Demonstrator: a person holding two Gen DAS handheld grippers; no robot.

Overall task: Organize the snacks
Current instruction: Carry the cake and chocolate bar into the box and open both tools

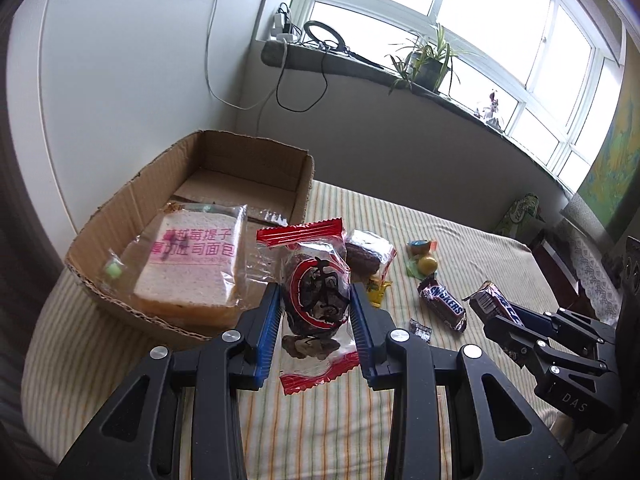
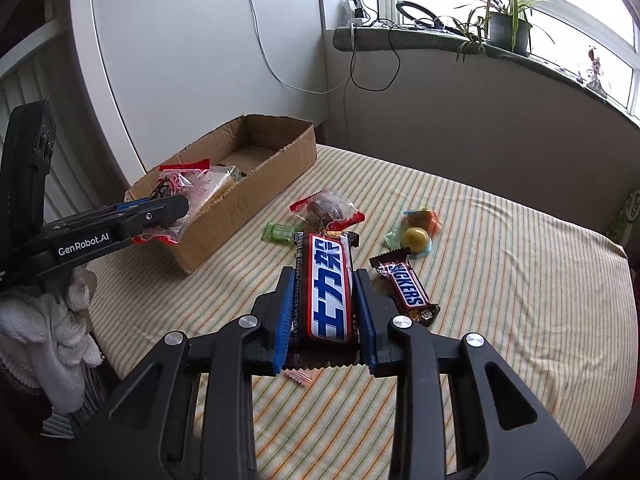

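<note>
I have both tools loaded: my left gripper [image 1: 316,312] is closed on a clear packet with red crimped ends [image 1: 314,300], pinched across its middle, and my right gripper [image 2: 324,312] is clamped on a Snickers bar [image 2: 326,292] held lengthwise between the blue pads. The cardboard box [image 1: 120,216] sits at about ten o'clock from the left tool, with a bagged slice of toast [image 1: 192,264] already lying in its near end. My worry on the left is the wrapper: it is slick and loose, the lower end hangs free below the pads, and if I swing it fast the contents could slide out of the pinch or the tail could snag the torn near wall of the box. On the right, the bar sticks well out past the fingertips, so a tilt could lever it loose, and I judge its route to the box crosses the left tool, which in the right view sits at nine o'clock over the box's near corner; the two could collide if I move together. Loose on the striped bedcover [image 2: 500,240] are a second Snickers [image 2: 404,290] just right of my right pads, another red-ended packet [image 2: 330,208] at twelve o'clock, a green sweet [image 2: 278,232] and a yellow ball candy [image 2: 416,238] at one o'clock.
</note>
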